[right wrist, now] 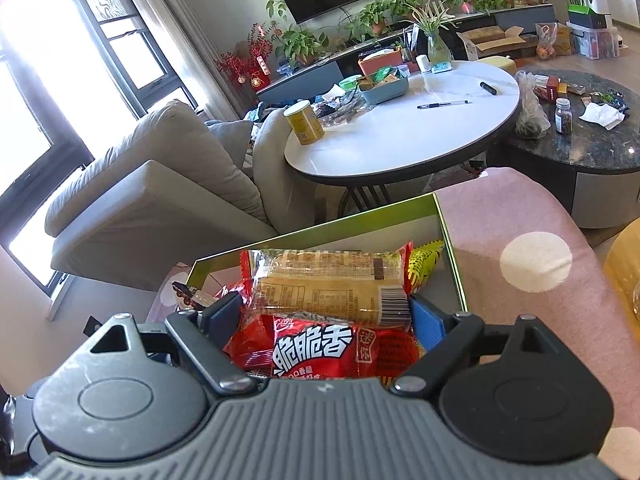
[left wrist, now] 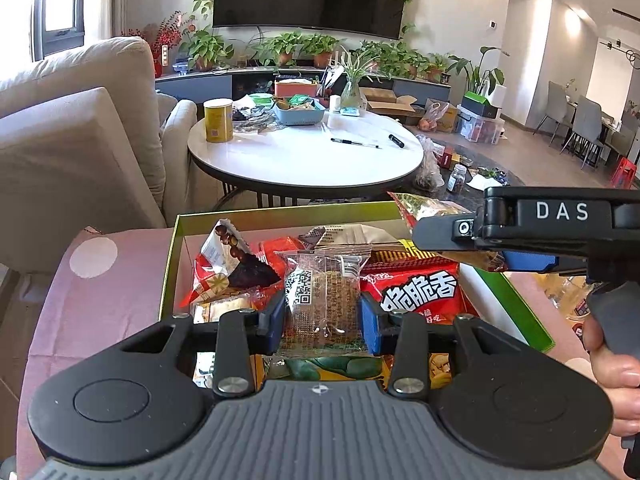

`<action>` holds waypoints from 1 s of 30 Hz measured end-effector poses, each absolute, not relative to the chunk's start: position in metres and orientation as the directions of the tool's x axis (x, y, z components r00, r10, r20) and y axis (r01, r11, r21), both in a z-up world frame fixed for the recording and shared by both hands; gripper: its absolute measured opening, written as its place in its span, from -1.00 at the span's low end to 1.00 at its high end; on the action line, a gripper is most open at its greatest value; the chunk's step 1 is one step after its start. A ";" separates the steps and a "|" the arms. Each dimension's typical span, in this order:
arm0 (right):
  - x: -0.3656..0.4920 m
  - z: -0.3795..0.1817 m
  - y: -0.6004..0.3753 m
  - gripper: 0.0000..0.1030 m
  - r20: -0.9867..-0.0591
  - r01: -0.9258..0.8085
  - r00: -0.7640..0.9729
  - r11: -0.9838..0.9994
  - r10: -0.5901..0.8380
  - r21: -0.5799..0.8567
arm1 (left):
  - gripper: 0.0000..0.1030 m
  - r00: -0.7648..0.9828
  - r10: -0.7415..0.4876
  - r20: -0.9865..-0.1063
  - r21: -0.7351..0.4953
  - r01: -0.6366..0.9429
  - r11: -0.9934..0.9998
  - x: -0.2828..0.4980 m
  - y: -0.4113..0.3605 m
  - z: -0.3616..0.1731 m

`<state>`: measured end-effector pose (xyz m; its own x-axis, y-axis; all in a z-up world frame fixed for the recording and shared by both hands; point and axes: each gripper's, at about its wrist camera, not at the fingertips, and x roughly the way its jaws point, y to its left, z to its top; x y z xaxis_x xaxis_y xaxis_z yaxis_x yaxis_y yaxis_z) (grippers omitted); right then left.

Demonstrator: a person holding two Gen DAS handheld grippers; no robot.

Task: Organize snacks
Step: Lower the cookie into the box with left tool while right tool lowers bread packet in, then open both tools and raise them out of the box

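My left gripper (left wrist: 323, 316) is shut on a clear-wrapped brown cake packet (left wrist: 325, 280) with a QR code, held upright over the green box (left wrist: 280, 212). The box holds several snack packets, among them a red packet (left wrist: 416, 292) with white lettering. My right gripper (right wrist: 326, 314) is shut on a long tan packet (right wrist: 328, 284) with a barcode, just above the same red packet (right wrist: 316, 350) in the green box (right wrist: 320, 232). In the left wrist view the right gripper (left wrist: 448, 236) comes in from the right over the box's far right corner, a hand (left wrist: 616, 364) on its handle.
The box rests on a pink cloth with white dots (right wrist: 520, 220). Beyond it stands a round white table (left wrist: 304, 156) with a yellow can (left wrist: 218, 120), a blue basket and pens. A beige sofa (left wrist: 80, 128) is at the left, a dark marble table (right wrist: 580, 148) at the right.
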<state>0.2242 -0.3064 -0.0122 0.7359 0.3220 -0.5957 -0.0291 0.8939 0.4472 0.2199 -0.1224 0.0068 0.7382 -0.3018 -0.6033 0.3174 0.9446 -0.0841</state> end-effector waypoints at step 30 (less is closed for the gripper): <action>0.208 0.000 -0.302 0.97 -0.545 -0.077 0.777 0.907 0.315 0.415 | 0.44 0.785 -0.289 -0.548 -0.055 0.311 0.949 0.194 -0.118 0.019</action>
